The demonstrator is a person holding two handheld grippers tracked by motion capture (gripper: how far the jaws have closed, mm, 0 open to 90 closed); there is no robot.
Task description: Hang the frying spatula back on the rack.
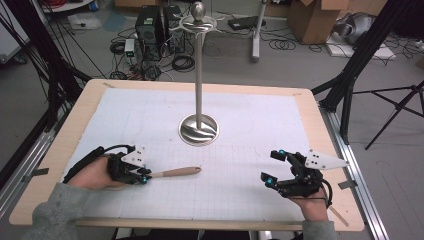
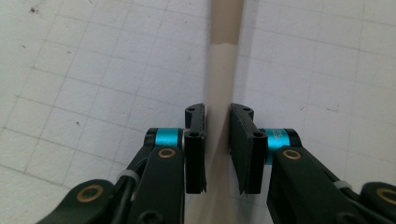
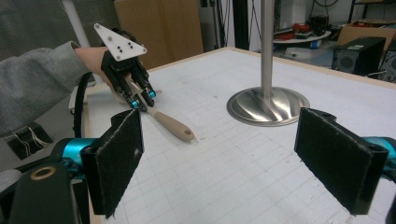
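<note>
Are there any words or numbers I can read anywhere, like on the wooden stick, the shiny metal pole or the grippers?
None can be read.
Wooden handle: plain, no print.
Metal stand: no lettering.
Left gripper and right gripper: no readable marks.
Grid mat: printed lines, no figures.
Cardboard boxes on the floor: any print is too blurred to read.

Both claws are black, with turquoise rings near the jaws, brass-coloured screws and a grey three-cornered plate on top: left claw [image 1: 145, 176], right claw [image 1: 274, 167]. Black cables trail back; grey sleeves [image 1: 52, 212] cover the forearms.
</note>
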